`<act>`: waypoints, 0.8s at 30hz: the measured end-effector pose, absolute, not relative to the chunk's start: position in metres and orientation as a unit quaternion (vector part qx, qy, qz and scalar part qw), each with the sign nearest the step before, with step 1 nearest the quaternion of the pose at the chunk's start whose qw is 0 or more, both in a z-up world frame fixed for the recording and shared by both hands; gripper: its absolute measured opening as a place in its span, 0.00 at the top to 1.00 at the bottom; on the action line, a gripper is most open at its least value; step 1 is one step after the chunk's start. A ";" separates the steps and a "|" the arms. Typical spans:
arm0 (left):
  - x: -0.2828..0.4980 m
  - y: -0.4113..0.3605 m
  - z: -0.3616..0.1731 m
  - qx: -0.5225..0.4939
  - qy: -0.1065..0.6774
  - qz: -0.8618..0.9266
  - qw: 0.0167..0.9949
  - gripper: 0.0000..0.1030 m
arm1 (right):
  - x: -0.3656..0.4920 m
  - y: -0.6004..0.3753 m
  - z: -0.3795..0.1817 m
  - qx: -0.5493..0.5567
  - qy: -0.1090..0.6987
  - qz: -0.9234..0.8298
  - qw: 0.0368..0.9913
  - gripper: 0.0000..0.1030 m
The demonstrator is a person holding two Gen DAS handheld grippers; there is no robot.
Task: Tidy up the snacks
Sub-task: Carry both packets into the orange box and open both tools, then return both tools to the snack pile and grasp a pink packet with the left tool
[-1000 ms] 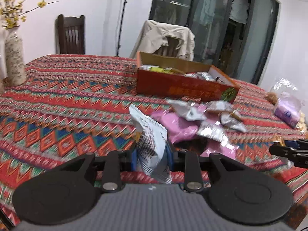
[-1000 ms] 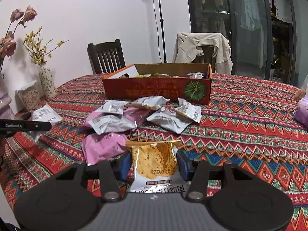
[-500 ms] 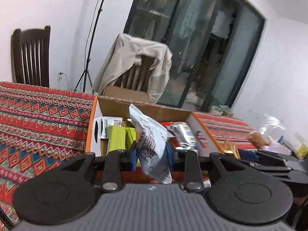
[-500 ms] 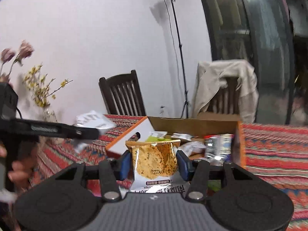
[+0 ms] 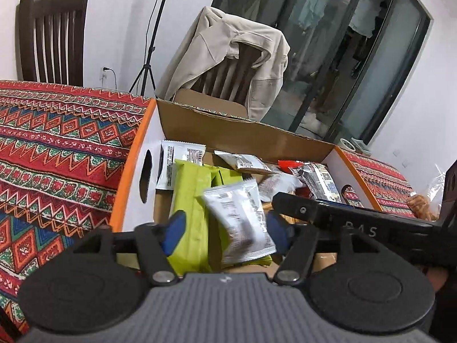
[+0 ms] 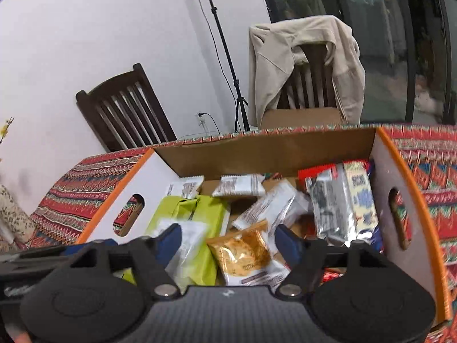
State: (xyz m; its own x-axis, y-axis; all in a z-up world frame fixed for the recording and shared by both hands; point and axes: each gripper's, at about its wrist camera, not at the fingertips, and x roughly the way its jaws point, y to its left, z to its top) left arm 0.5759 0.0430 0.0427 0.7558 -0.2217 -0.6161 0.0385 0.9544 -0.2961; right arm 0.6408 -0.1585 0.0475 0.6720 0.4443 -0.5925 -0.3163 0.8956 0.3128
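Observation:
An orange-rimmed cardboard box [image 5: 134, 154] [image 6: 400, 165] lies below both grippers, with green packs [image 5: 194, 188] [image 6: 197, 214] and several silver and white snack packets inside. My left gripper [image 5: 225, 231] hangs over the box and its jaws are opening. A white printed packet [image 5: 240, 223] sits tilted and blurred between them, loose from the left pad. My right gripper [image 6: 228, 243] is also opening above the box. The yellow cracker packet [image 6: 245, 254] sits loose between its pads. The right gripper's arm [image 5: 342, 223] crosses the left wrist view.
The box stands on a table with a red patterned cloth [image 5: 57, 143]. Behind it are a chair draped with a beige jacket [image 5: 228, 57], a dark wooden chair [image 6: 125, 108] and a tripod stand [image 6: 228, 57]. A clear bag of snacks [image 5: 425, 200] lies to the right.
Both grippers travelled from the table's snack pile to above the box. Their jaws went from shut on the white and yellow packets to spread apart, and both packets have come loose.

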 end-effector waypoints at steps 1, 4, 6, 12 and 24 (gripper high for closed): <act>0.575 0.044 0.043 -0.128 0.340 -0.069 0.929 0.35 | 0.640 -0.159 0.046 0.095 0.346 0.209 0.910 0.27; 0.571 0.045 0.050 -0.122 0.333 -0.068 0.933 0.35 | 0.637 -0.163 0.049 0.089 0.340 0.203 0.914 0.26; 0.565 0.046 0.055 -0.123 0.330 -0.070 0.933 0.35 | 0.633 -0.165 0.054 0.087 0.336 0.200 0.916 0.25; 0.526 0.045 0.085 -0.096 0.308 -0.081 0.943 0.31 | 0.603 -0.178 0.084 0.061 0.304 0.201 0.929 0.24; 0.355 0.039 0.142 -0.029 0.193 -0.093 0.976 0.10 | 0.441 -0.244 0.153 0.004 0.200 0.214 0.956 0.00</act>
